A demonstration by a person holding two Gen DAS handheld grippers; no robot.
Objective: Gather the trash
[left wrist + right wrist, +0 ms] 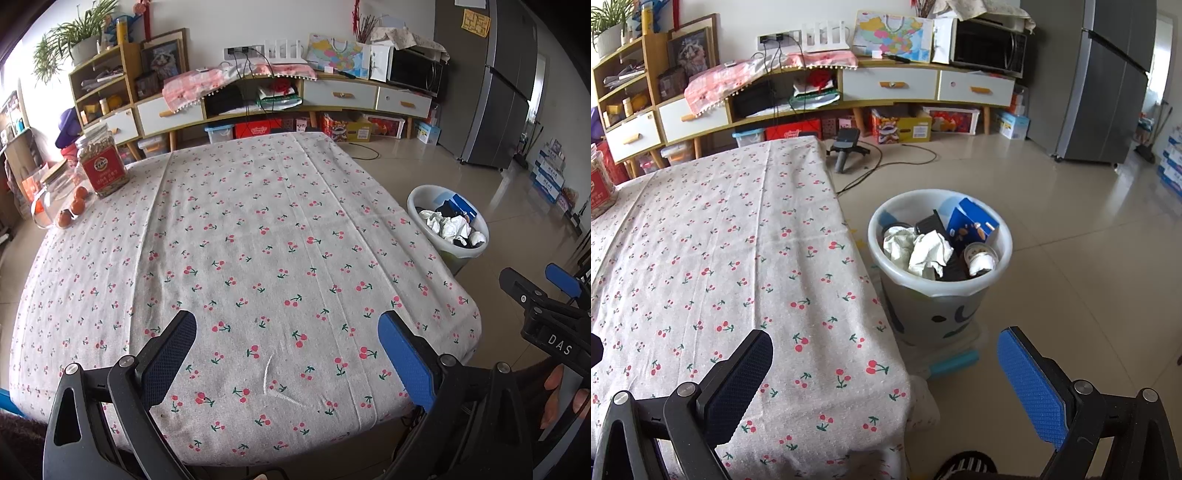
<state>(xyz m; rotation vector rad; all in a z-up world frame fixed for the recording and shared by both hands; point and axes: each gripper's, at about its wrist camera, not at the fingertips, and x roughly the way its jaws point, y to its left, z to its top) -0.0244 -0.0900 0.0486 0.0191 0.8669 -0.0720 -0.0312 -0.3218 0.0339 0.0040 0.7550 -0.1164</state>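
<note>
Both of your grippers idle, jaws spread and empty, over a surface showing no trash.
Your left gripper (286,332) and right gripper (884,354) hold nothing; the trash (929,249) sits in the bin (942,306) on the floor just beside the surface's (258,221) right edge, likely for short drops.

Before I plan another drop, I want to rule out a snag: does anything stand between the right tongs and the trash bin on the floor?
Nothing visible does. The right tongs are open and empty over the table's corner, and the bin stands on bare floor just beyond that edge, its top open and already holding crumpled paper.
</note>
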